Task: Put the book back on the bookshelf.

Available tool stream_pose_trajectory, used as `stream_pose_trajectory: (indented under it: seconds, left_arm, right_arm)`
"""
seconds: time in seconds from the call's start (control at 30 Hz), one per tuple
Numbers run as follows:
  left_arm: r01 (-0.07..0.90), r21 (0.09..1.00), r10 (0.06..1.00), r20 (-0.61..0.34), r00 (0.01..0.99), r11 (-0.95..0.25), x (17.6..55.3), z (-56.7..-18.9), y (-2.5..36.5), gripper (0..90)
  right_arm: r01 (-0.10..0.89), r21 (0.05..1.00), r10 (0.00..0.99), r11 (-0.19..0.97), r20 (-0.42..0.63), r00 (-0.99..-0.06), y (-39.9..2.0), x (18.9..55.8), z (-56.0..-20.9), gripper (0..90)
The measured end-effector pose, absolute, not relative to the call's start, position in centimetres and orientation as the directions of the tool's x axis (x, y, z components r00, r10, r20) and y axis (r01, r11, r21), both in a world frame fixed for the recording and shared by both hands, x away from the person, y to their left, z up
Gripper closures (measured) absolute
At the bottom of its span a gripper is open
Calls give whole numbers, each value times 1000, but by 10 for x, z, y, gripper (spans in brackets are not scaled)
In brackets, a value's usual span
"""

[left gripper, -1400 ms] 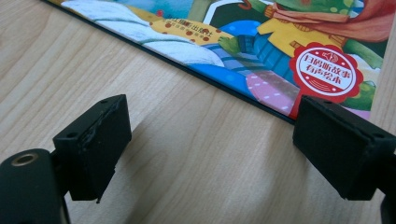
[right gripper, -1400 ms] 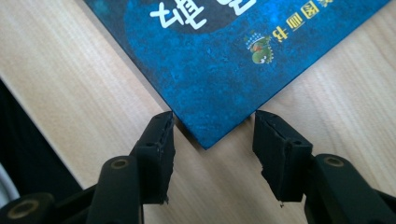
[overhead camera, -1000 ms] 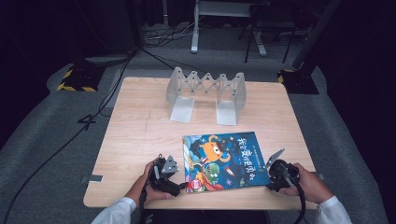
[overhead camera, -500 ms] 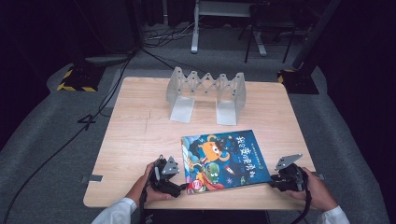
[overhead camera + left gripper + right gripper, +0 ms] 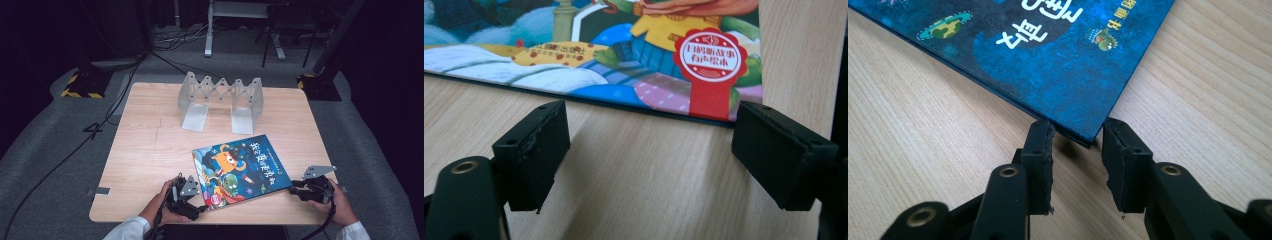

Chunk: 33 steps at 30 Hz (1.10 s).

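Left to right. The left gripper rests at the near left corner of the book, jaws wide and empty. In the left gripper view the book's near edge lies just ahead of the two pads, apart from them, with bare table between. Since a second ago this gripper has kept its place.

The book lies flat on the near half of the table, turned a little askew, between the two grippers. Since a second ago it has swung slightly, its right corner now nearer the table's front edge.

The right gripper has shifted outward and toward the front edge since a second ago and now faces the book's near right corner. Its jaws have just been closing and then opening a little; they stand narrow. In the right gripper view the corner sits at the mouth of the gap, the pad tips level with it on either side; whether they touch the cover cannot be told, and no grip shows.

Judgement: the work stands at the approach to a corner pinch, the book not yet lifted; the folding rack at the far side, well ahead of both grippers, is the likely goal.

The book is a thin hardcover, glossy dark blue, with an orange cartoon creature, white characters and a red seal near the left gripper.
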<state>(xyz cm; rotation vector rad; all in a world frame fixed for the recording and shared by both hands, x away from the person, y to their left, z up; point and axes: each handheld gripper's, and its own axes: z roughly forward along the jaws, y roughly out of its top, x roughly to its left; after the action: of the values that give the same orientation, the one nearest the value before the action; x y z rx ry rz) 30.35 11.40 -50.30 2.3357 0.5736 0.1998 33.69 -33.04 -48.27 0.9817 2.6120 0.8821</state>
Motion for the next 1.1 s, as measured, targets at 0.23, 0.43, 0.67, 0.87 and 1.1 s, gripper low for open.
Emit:
stream_pose_trajectory:
  seconds: [0.23,0.43,0.67,0.87,1.1]
  left_arm:
    - [369,681,504,-1,864,-632,324,-497,136,165]
    - [399,725,553,-31,833,-561,369,-485,147,159]
    - [394,749,569,-27,822,-533,409,-485,137,167]
    - [424,723,570,-52,820,-545,440,-496,122,165]
    - [424,717,525,-95,846,-553,444,-501,115,189]
  right_arm:
    - [501,659,649,561,26,-761,-338,335,-488,654]
    - [502,669,655,548,31,-755,-340,333,-489,638]
    - [511,691,672,511,49,-739,-345,332,-492,639]
    - [500,702,675,507,37,-737,-346,330,-493,639]
    - [484,711,674,510,19,-739,-343,331,-495,645]
